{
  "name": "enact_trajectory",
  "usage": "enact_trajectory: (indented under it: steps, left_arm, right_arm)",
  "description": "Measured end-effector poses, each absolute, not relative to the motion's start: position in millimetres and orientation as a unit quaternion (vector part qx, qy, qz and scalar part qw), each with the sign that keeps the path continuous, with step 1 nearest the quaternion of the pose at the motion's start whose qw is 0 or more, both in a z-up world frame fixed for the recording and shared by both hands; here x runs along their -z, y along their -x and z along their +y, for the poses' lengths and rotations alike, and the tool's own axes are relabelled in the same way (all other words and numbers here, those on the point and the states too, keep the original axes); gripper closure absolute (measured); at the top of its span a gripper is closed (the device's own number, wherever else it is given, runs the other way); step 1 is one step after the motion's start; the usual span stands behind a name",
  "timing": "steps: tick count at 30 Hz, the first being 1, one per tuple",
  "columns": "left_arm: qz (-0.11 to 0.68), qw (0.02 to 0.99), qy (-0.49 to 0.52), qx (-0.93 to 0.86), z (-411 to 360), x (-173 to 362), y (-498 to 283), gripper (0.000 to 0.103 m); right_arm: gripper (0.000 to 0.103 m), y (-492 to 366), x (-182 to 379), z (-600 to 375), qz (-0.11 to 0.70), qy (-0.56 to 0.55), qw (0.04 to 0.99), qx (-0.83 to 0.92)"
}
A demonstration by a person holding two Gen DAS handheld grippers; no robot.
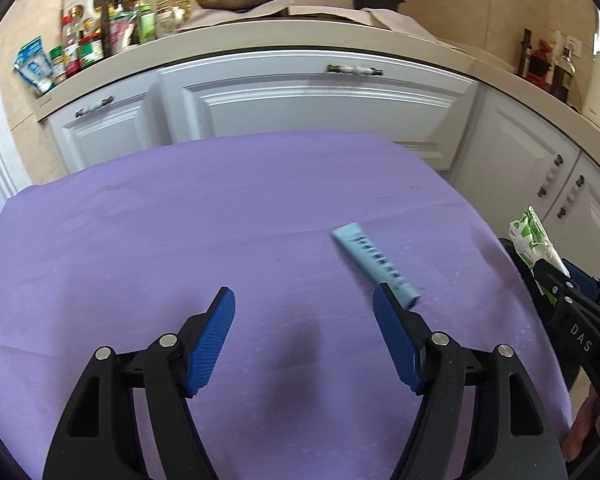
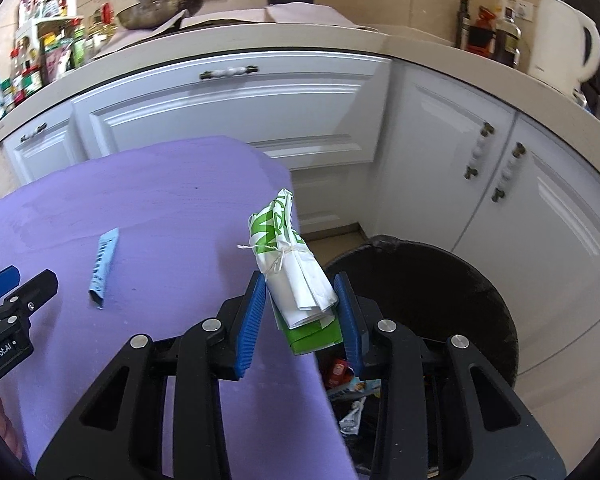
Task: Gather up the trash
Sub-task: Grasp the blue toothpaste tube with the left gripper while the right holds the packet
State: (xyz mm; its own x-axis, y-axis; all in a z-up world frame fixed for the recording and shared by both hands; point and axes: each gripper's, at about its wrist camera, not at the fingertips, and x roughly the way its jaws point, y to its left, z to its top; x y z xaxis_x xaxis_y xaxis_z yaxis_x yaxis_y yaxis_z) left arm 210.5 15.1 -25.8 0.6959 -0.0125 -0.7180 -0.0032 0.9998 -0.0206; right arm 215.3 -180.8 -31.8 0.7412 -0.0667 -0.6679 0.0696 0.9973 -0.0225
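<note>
Right claw (image 2: 300, 300) gripping string-tied green-white paper bundle (image 2: 296, 272) past surface's (image 2: 160, 184) right edge above black bin (image 2: 480, 280), left claw (image 1: 304, 320) open, empty, light-blue tube (image 1: 374, 264) near right edge.

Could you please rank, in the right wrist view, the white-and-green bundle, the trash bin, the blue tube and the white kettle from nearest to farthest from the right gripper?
1. White-and-green bundle, held in the right gripper.
2. Trash bin, just beyond, right.
3. Blue tube, left on the purple cloth.
4. White kettle, far counter, right.
</note>
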Motion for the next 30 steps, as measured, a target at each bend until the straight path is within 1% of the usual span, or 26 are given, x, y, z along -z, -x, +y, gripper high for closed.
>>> enact_trajectory:
  steps: [4,7,11,14,15,16,18,19,21,22,24,28,29,30]
  left_arm:
    - [0.386,0.923,-0.002,0.011,-2.8,24.0,-216.9,0.033]
    - [0.38,0.925,-0.012,0.012,-14.0,24.8,-223.2,0.031]
    - [0.389,0.92,-0.044,0.003,-27.1,36.9,-236.3,0.031]
    - [0.402,0.914,-0.051,0.001,-27.3,44.3,-239.8,0.039]
    - [0.406,0.913,-0.048,0.004,-26.3,45.2,-240.4,0.044]
    - [0.408,0.912,-0.044,0.005,-24.4,45.8,-240.6,0.046]
    - [0.408,0.912,-0.04,0.005,-21.4,46.2,-239.7,0.056]
    - [0.41,0.911,-0.039,0.007,-20.0,46.7,-239.4,0.058]
    - [0.412,0.91,-0.038,0.008,-18.1,48.4,-238.4,0.068]
    - [0.414,0.909,-0.036,0.01,-16.5,49.1,-238.2,0.072]
    - [0.415,0.909,-0.029,0.017,-14.3,48.7,-238.3,0.083]
    - [0.41,0.911,-0.037,0.019,-13.2,47.2,-235.5,0.089]
    - [0.409,0.912,-0.038,0.02,-12.8,46.9,-235.0,0.093]
    - [0.409,0.912,-0.039,0.021,-12.4,46.5,-234.6,0.093]
  right_arm:
    - [0.068,-213.1,29.6,-187.9,0.354,-0.011,0.935,0.036]
    - [0.068,-212.1,28.2,-191.2,0.351,-0.016,0.936,0.035]
    - [0.068,-212.6,30.0,-191.5,0.353,-0.019,0.935,0.031]
    - [0.068,-212.5,30.6,-190.2,0.353,-0.02,0.935,0.029]
    - [0.068,-212.5,30.6,-189.7,0.353,-0.02,0.935,0.028]
    - [0.068,-212.3,30.5,-189.1,0.352,-0.02,0.935,0.027]
    - [0.068,-211.9,30.7,-188.5,0.352,-0.018,0.935,0.026]
    - [0.068,-211.8,30.8,-187.9,0.353,-0.018,0.935,0.026]
    - [0.068,-211.3,31.0,-186.2,0.353,-0.017,0.935,0.025]
    - [0.068,-211.3,31.0,-186.1,0.353,-0.017,0.935,0.026]
    - [0.068,-211.3,31.0,-186.2,0.353,-0.017,0.935,0.026]
    - [0.068,-210.4,31.2,-184.8,0.353,-0.015,0.935,0.026]
    - [0.068,-210.0,31.4,-184.1,0.353,-0.015,0.935,0.026]
    - [0.068,-209.5,31.6,-183.6,0.353,-0.015,0.935,0.026]
